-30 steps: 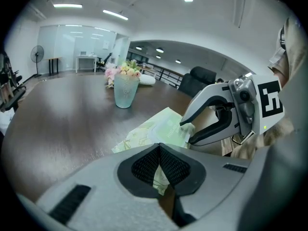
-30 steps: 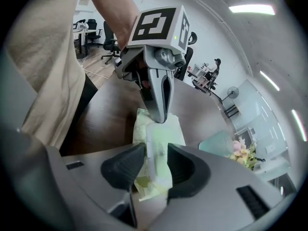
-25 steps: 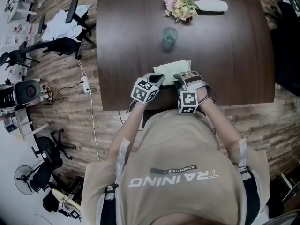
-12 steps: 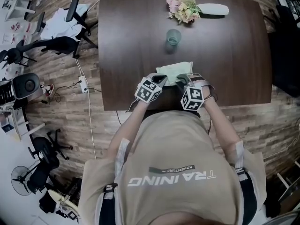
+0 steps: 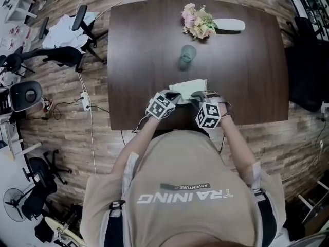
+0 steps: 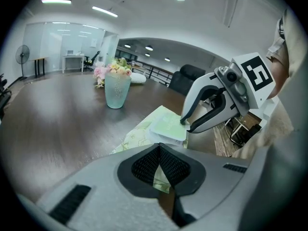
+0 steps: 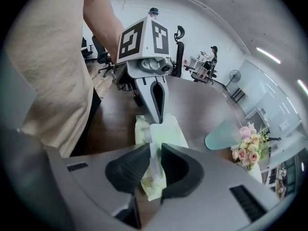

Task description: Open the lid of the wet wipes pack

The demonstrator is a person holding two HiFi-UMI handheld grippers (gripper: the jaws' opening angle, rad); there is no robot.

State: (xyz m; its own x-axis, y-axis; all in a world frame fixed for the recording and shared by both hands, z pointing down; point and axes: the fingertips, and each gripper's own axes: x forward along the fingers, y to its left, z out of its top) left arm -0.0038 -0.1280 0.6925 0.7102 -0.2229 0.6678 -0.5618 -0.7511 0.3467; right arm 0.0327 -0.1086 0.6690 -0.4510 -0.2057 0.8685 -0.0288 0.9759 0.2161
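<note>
- I am watching the wipes pack [image 5: 187,86] lying flat on the tabletop [image 5: 139,45], on my side of the glass [image 5: 187,53], close to the near edge.
- My left gripper [image 6: 159,146] is working just left of the glass line, its jaws pressed together and pinching the pack's near edge.
- My right gripper [image 7: 154,149] is working just right of that line; its jaws are closing, about half apart, with the lid [image 7: 166,134] edge standing between them, not yet squeezed.
- Flowers [image 5: 198,20] are lying beyond the glass.
</note>
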